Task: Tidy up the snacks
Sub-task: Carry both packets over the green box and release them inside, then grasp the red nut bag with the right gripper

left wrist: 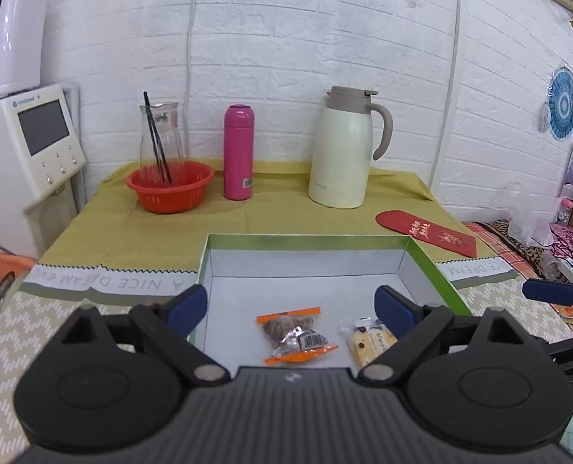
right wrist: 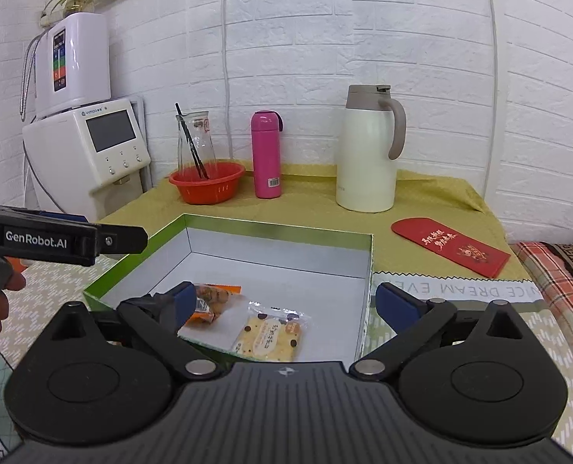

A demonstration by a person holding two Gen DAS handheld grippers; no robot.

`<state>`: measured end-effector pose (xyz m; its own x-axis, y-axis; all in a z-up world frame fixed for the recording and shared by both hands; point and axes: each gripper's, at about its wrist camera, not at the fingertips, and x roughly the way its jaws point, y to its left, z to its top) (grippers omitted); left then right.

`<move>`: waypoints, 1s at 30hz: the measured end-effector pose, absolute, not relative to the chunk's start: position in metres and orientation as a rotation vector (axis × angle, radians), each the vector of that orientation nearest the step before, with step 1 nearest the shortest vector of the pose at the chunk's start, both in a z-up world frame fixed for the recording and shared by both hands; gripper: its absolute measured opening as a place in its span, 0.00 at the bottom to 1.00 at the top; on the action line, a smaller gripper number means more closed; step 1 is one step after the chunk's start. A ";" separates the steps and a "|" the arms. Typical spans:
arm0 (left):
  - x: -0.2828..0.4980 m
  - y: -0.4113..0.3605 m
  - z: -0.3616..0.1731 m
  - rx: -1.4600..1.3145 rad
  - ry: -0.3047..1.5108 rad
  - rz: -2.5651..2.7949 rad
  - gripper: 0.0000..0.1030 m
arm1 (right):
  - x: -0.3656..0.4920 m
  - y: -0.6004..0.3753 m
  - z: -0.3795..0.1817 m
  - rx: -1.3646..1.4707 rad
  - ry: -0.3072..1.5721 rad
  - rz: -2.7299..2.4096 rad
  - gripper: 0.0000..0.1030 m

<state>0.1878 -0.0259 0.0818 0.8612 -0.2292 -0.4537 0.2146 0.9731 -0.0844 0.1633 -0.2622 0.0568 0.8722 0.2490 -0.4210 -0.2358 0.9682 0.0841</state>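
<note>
Currently, both snacks are lying inside the box (left wrist: 425, 266) near its front edge: an orange pack (left wrist: 296, 334) and, just beside it, a cracker pack (right wrist: 271, 338). The left gripper (left wrist: 291, 303) and right gripper (right wrist: 284, 301) are hovering over that edge, jaws spread wide, gripping nothing. Judging by this, the placing step is finishing; next comes drawing both back clear of the box walls. Bare table (left wrist: 247, 212) is lying open behind the box, before the flask (left wrist: 238, 152) and jug (left wrist: 342, 152).
</note>
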 end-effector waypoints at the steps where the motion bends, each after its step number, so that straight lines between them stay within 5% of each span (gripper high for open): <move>1: 0.179 -0.025 0.084 -0.034 0.477 -0.239 0.90 | 0.154 -0.263 0.058 0.032 0.437 0.254 1.00; 14: 0.091 -0.026 0.055 -0.123 0.554 -0.377 0.90 | 0.061 -0.295 0.025 0.149 0.465 0.167 1.00; 30: 0.176 -0.092 0.022 -0.056 0.805 -0.504 0.89 | 0.116 -0.321 -0.014 0.402 0.636 0.192 1.00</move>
<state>0.1763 -0.0924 0.0221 0.5820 -0.4524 -0.6757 0.4109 0.8807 -0.2357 0.1157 -0.3206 -0.0142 0.7900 0.2948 -0.5375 -0.0517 0.9057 0.4207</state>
